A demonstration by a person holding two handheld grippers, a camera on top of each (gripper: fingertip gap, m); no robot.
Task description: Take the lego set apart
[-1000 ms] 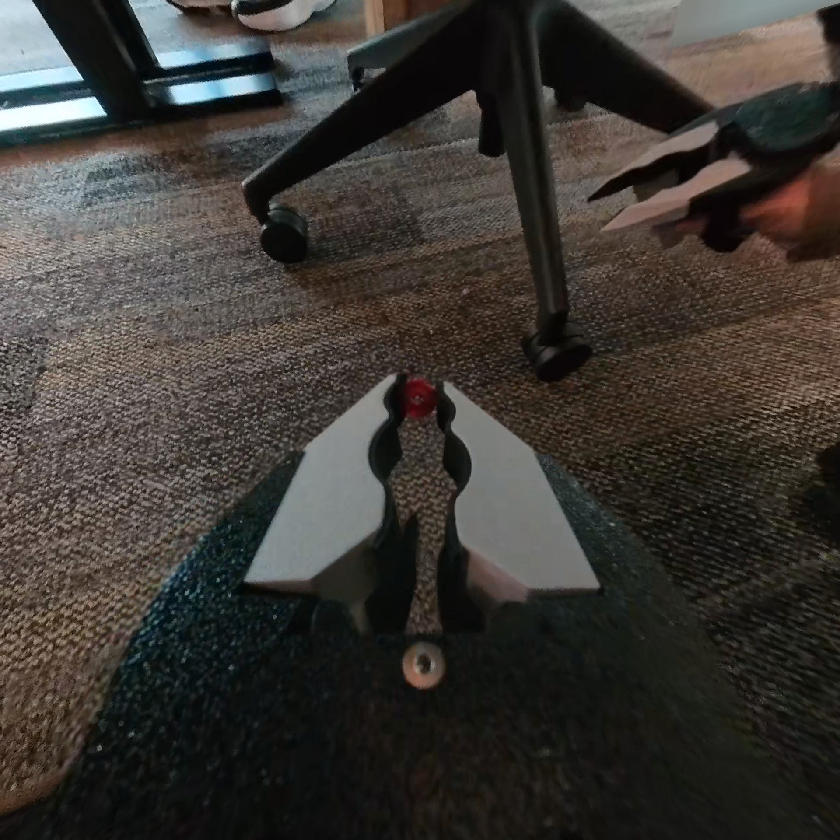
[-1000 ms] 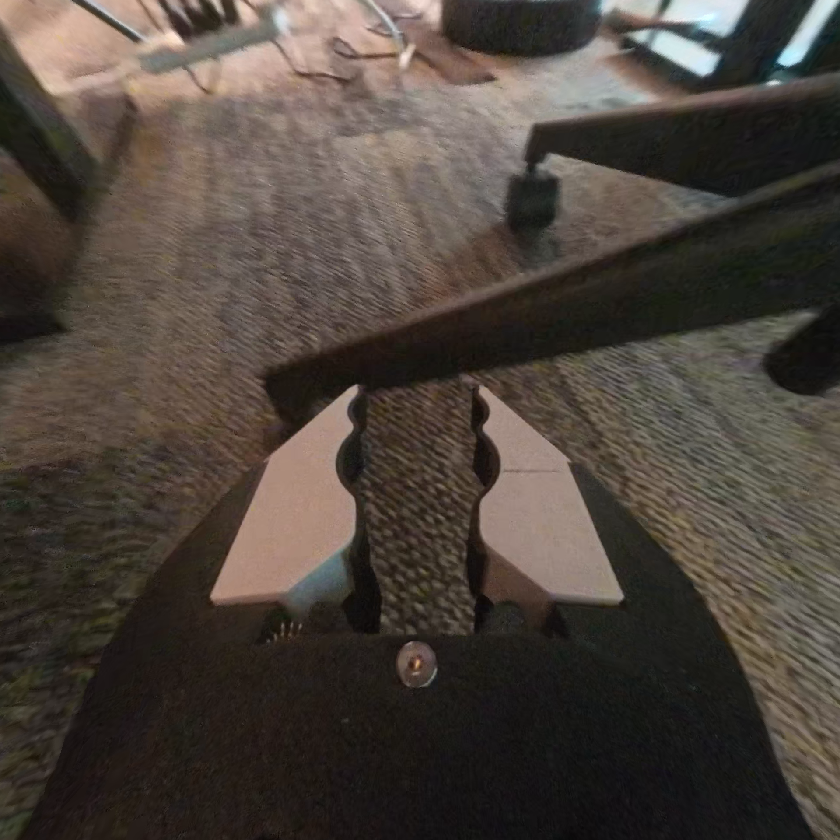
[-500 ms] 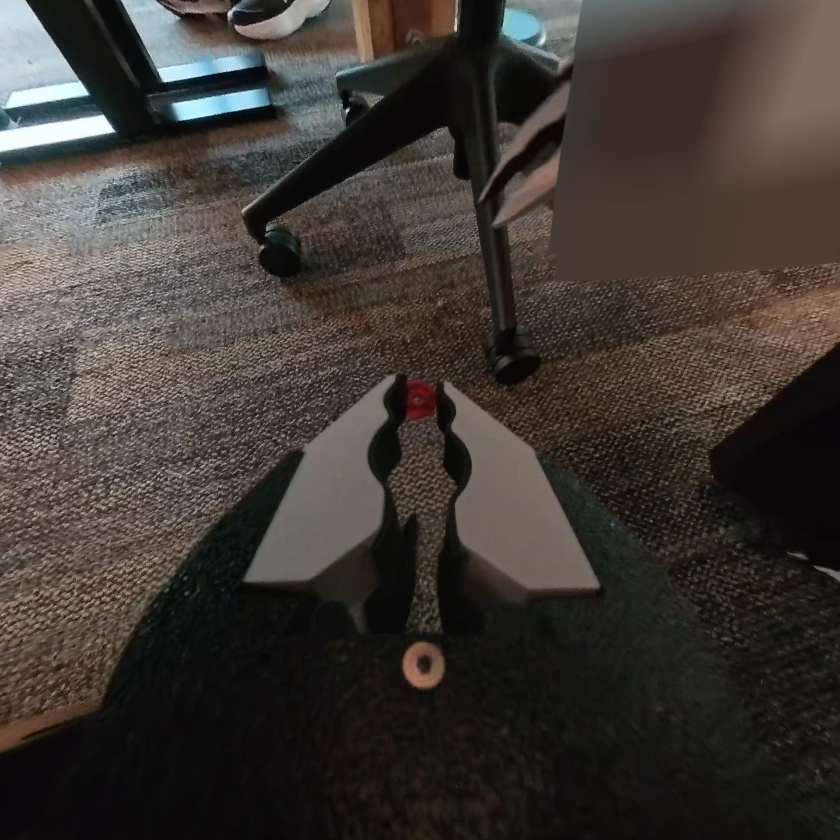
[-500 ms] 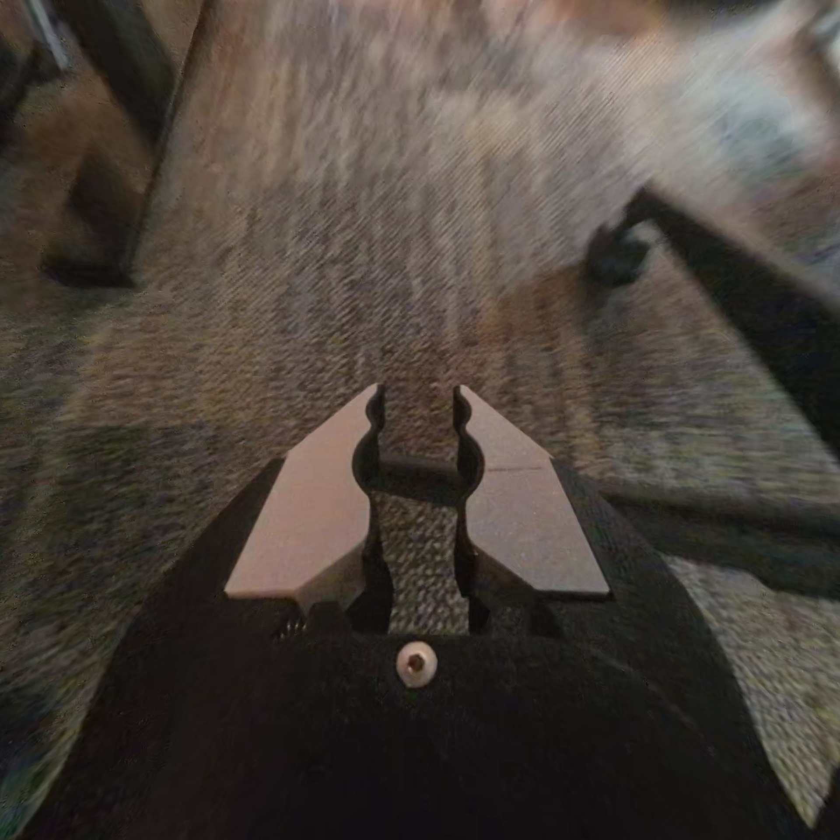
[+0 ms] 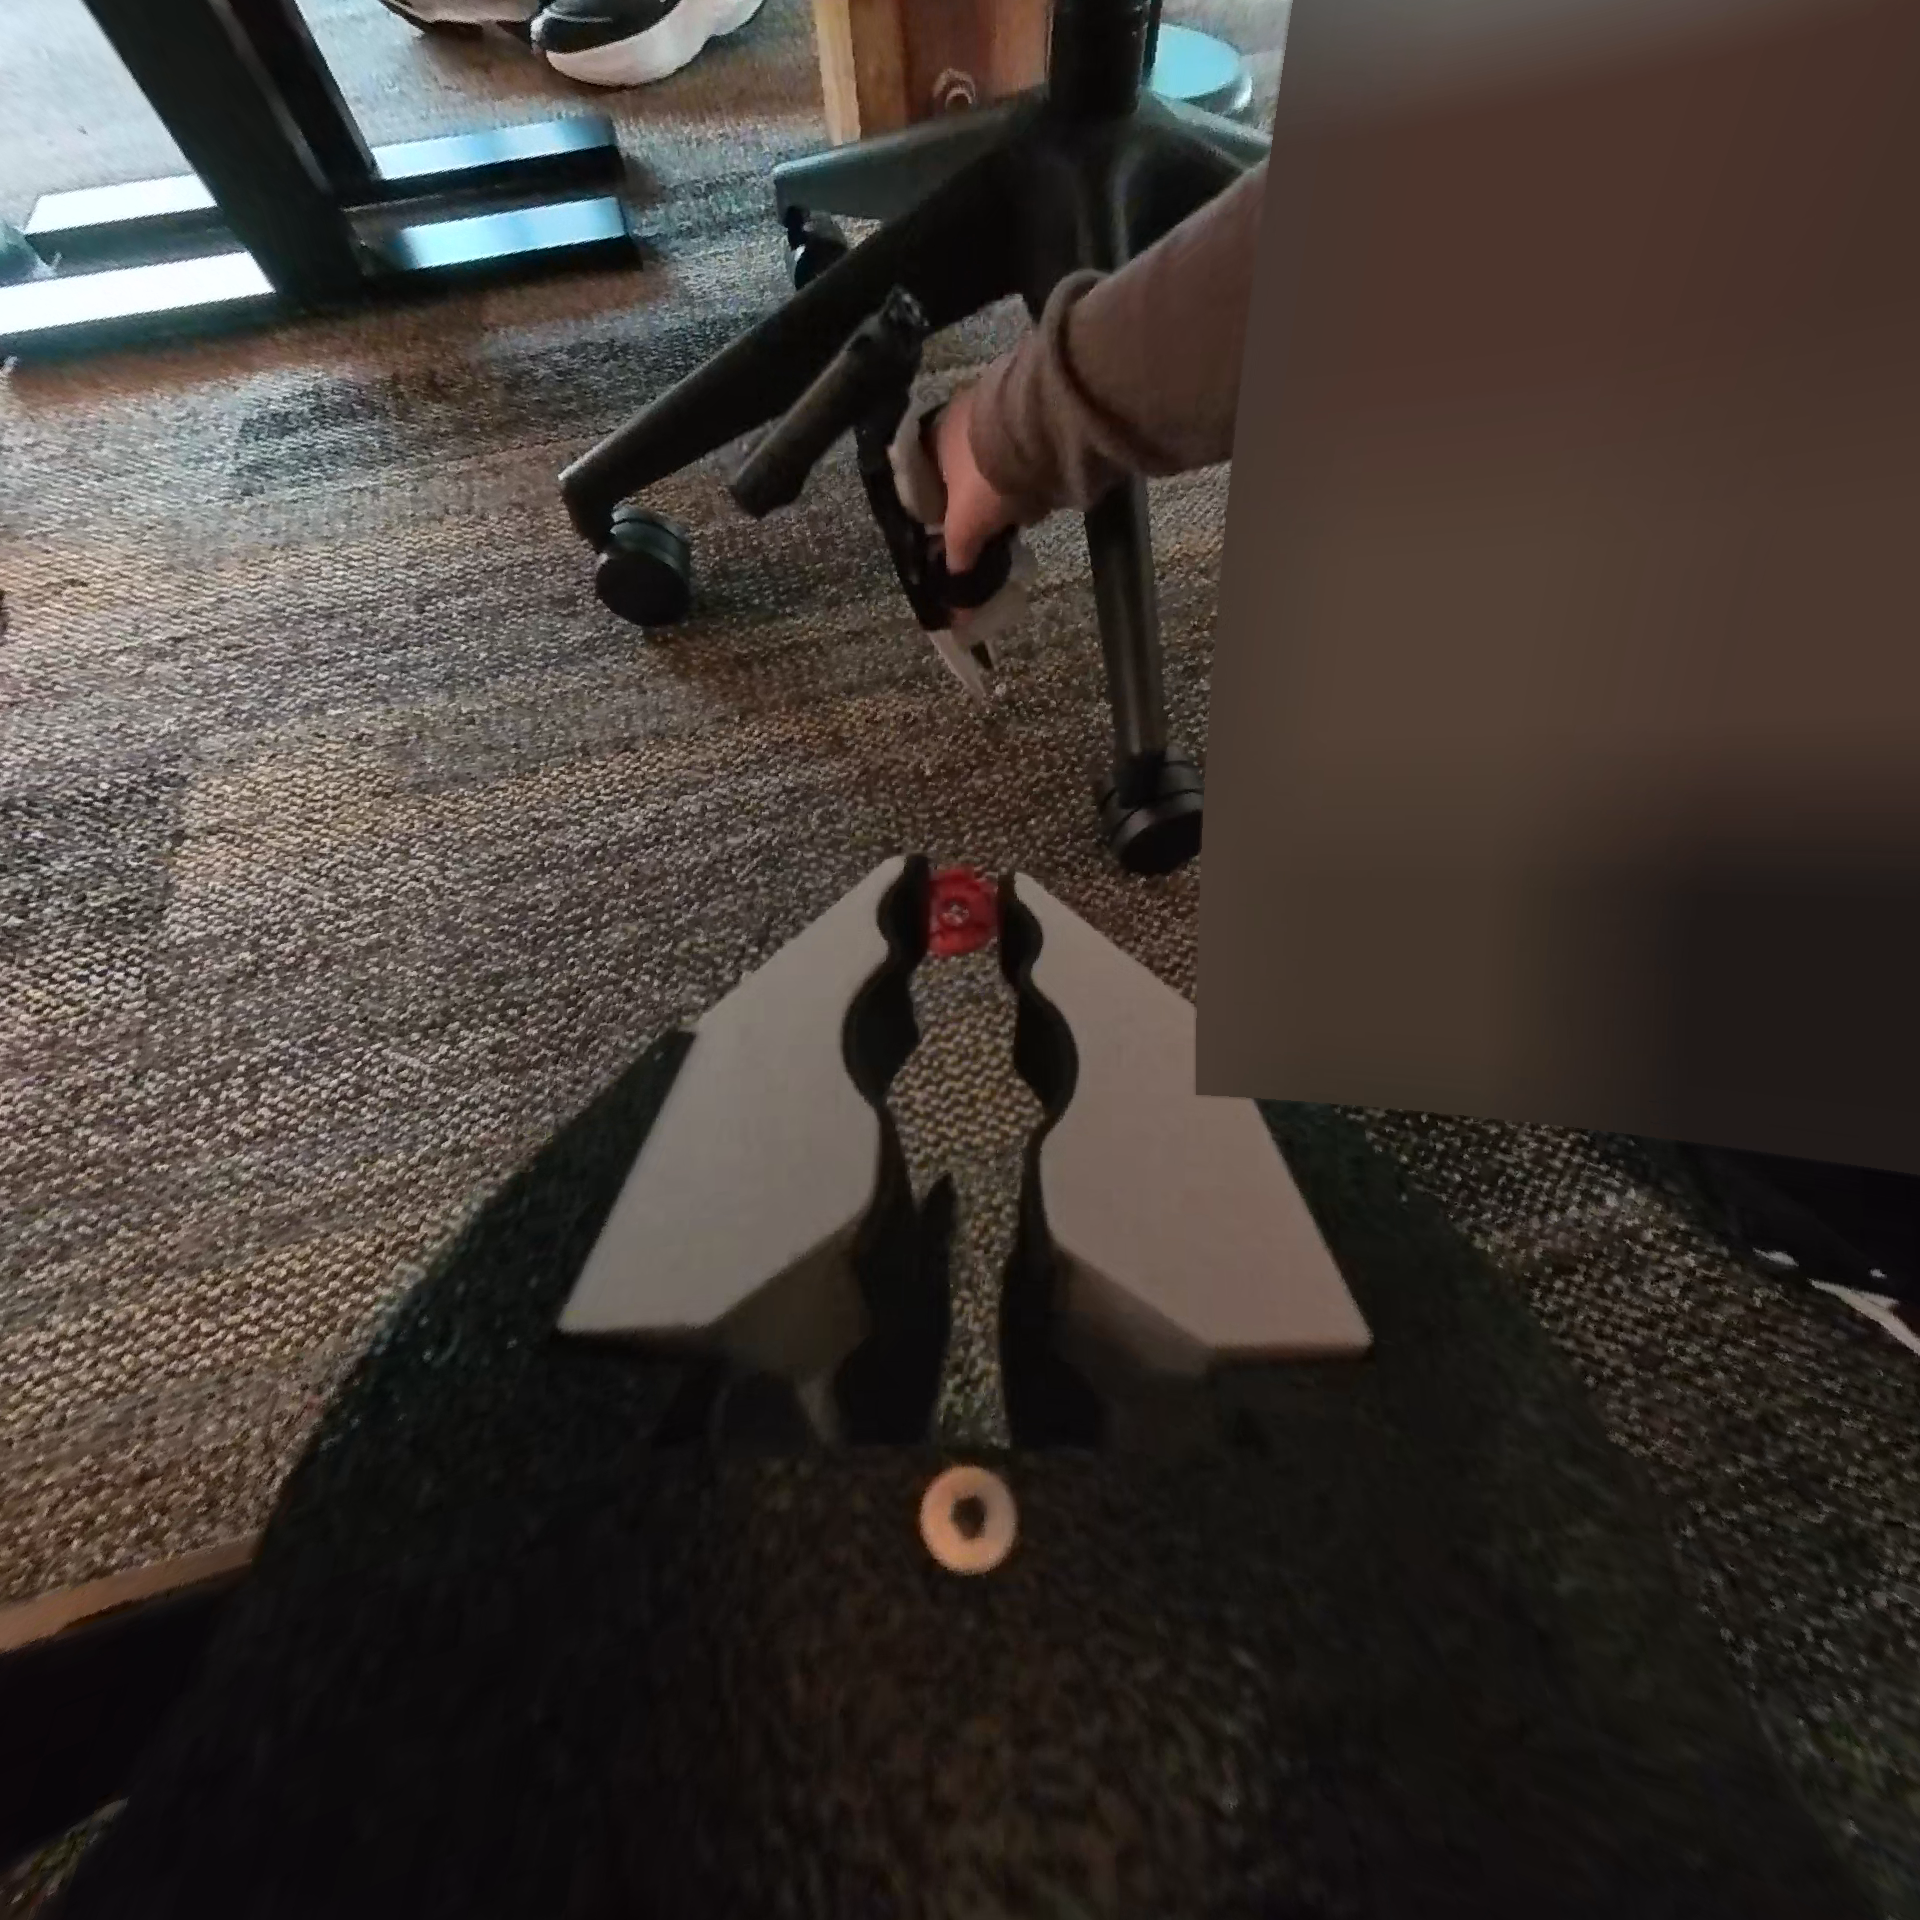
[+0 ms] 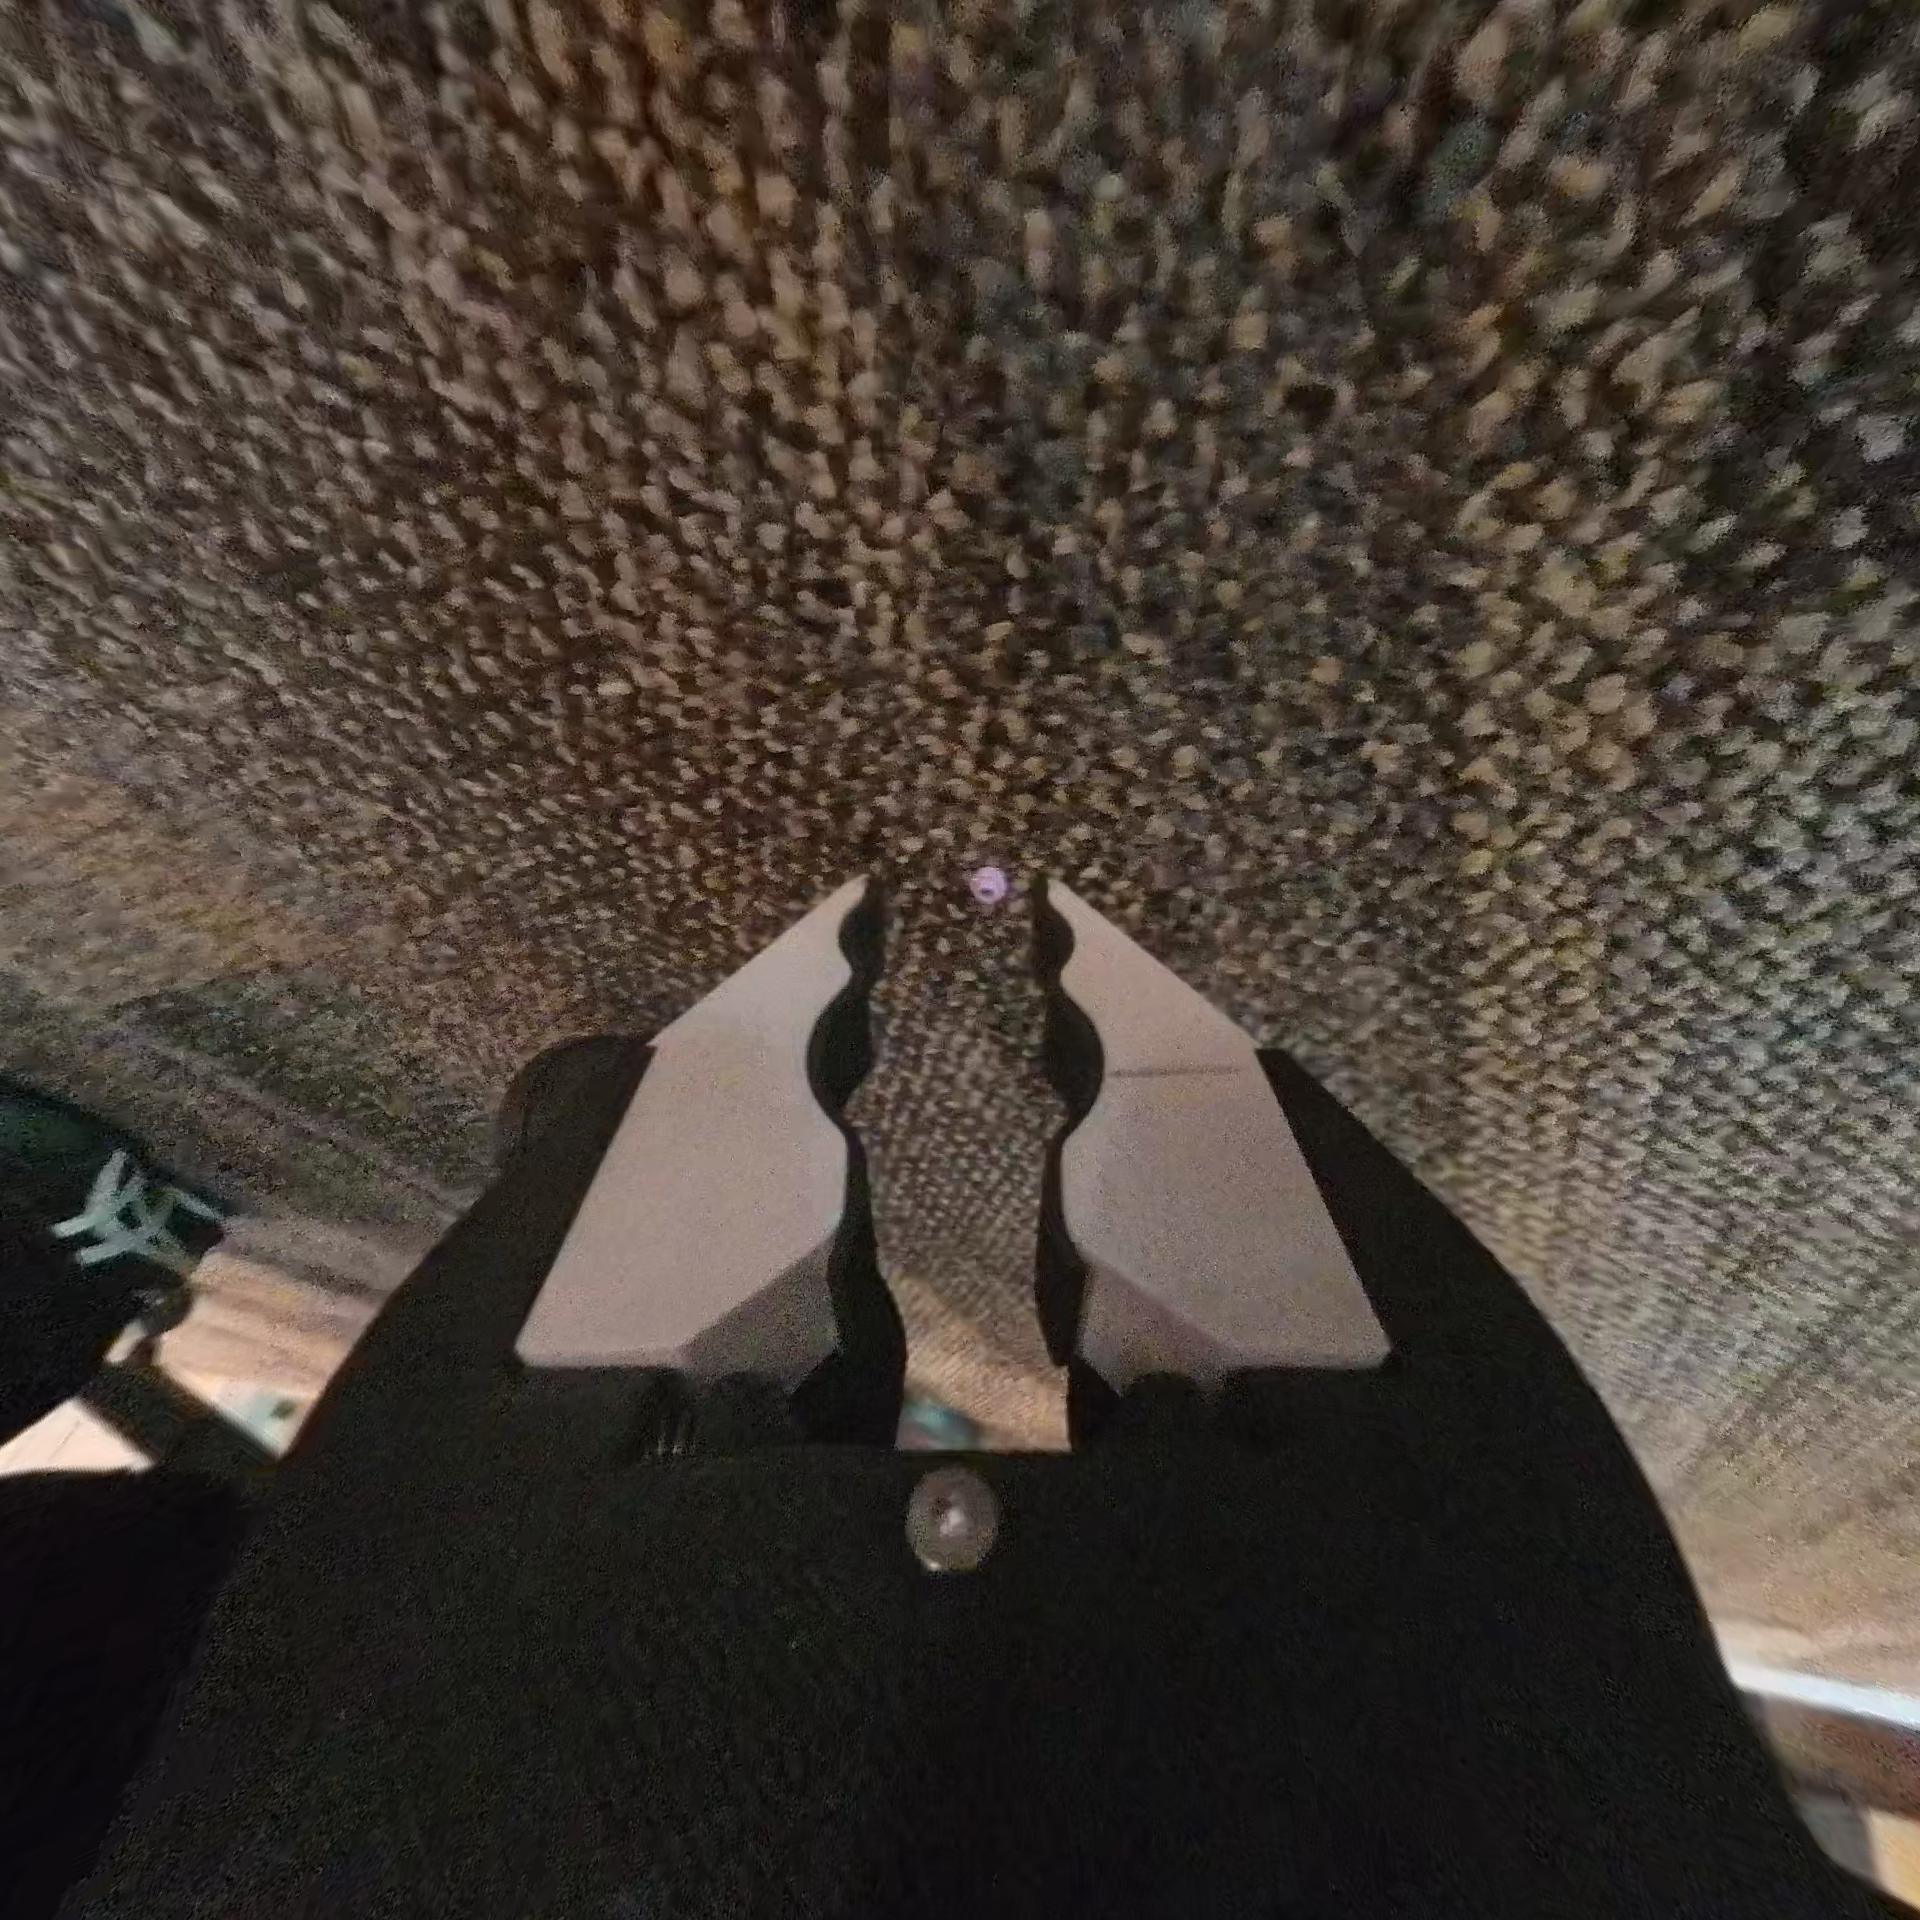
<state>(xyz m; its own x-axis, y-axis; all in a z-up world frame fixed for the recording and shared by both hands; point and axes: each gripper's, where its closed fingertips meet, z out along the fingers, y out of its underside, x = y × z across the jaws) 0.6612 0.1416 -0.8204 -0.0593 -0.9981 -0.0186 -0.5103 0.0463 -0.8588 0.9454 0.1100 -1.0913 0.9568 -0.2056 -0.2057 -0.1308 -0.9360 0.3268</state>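
Above a speckled brown carpet (image 5: 312,831), the left gripper (image 5: 961,914) pinches a small round red lego piece (image 5: 958,911) between its grey fingertips (image 5: 883,914). Farther off in the left wrist view, a person's hand (image 5: 971,488) in a brown sleeve (image 5: 1132,395) points the right gripper (image 5: 977,665) steeply down at the floor, beside the black wheeled base of an office chair (image 5: 831,364). Seen from its own camera, the right gripper (image 6: 956,894) hangs close over the carpet (image 6: 935,416) with its jaws parted and nothing held, a tiny pale lilac piece (image 6: 987,885) lying on the pile between its tips. A black-and-white shoe (image 5: 644,31) rests at the far edge
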